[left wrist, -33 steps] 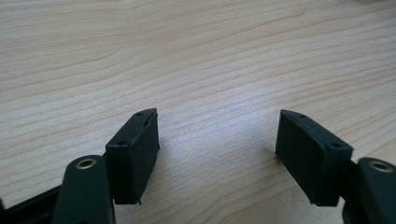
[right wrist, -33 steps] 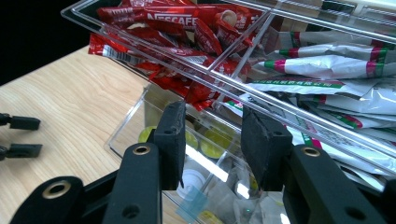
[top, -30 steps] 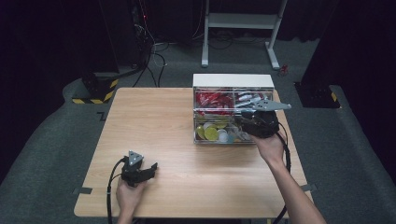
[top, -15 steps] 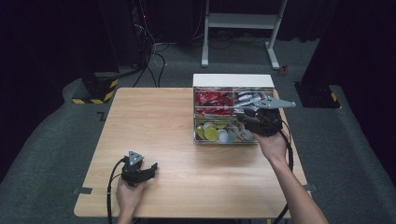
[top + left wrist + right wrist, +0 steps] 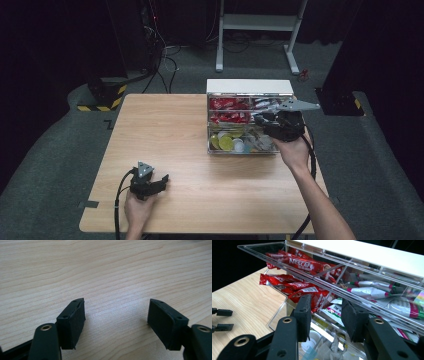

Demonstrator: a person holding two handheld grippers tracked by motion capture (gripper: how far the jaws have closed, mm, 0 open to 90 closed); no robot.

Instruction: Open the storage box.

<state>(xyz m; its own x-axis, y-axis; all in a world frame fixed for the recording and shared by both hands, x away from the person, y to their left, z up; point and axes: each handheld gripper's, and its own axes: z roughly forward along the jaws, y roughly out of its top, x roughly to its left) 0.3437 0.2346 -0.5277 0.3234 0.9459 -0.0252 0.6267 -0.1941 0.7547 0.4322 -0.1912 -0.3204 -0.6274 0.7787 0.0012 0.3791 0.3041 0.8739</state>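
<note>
**Item 1. Left gripper**. Nearest the person, lying on the front left of the table. The jaws are wide apart with bare wood grain between them and hold nothing. Judged idle.

**Item 2. Right gripper**. At the front right of the clear organiser, well apart from item 1. The jaws are drawn in to a narrow gap and point into the box just under the rim of its upper tray. Nothing is seen pinched between the pads. Whether they pinch a clear lip cannot be told.

**Item 3. Contents.**
- Upper tier: red coffee sachets at the left and silver sachets at the right.
- Lower tier: yellow and white creamer cups and mixed packets.

**Step in hand (judged).** The right gripper is working at the organiser's front, reaching into a tier or drawing one out. No sachet is taken yet.

**Next move (judged).** It needs a steady line past the transparent rim and a clean pick of one packet from the loose, overlapping pile.

**Item 4. Surface.** Pale wood-grain tabletop, bare apart from the organiser and item 1.

**Item 5. Room.** Grey carpet and dark drapes. Beyond the table stand a base striped yellow and black and a white frame stand.
</note>
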